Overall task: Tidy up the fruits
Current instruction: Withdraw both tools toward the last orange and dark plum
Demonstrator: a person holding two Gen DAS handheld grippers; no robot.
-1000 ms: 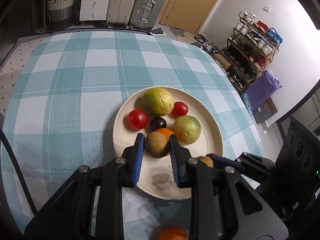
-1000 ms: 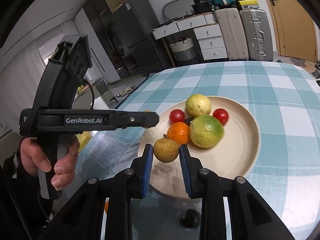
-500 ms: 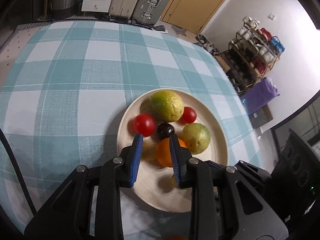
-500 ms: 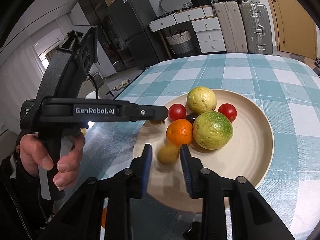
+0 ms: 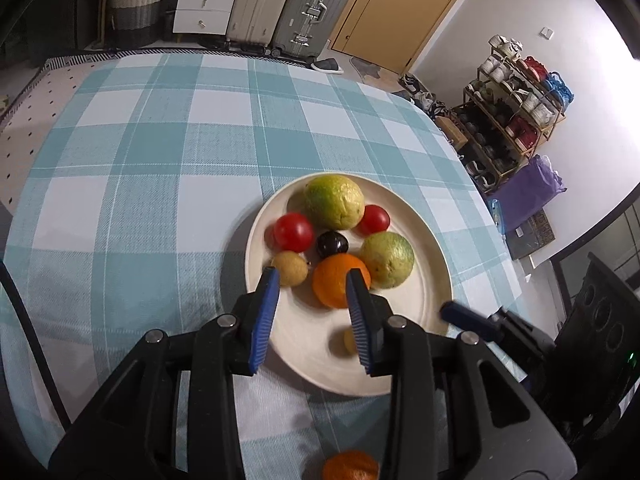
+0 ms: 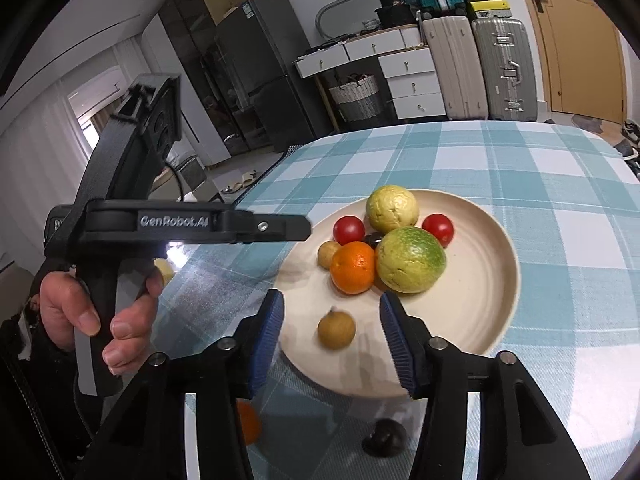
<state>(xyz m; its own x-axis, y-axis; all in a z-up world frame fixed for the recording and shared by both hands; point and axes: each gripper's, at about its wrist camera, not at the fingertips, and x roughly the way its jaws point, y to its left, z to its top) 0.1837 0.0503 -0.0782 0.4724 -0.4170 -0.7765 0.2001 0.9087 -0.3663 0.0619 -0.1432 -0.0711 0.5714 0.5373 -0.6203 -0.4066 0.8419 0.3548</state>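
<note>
In my left wrist view, the small tan fruit low on the plate is blurred and half hidden behind my right finger pad. The orange at the bottom edge is cut off by the frame. In my right wrist view, another orange at lower left hides behind the hand-held gripper's arm, and the small dark fruit on the surface is too blurred to name.

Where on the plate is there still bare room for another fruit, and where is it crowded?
Free: the plate's right side, between the big green fruit and the rim, and the near part around the lone brown fruit. Crowded: the far-left part, where the orange, tomatoes and remaining fruits cluster.
</note>
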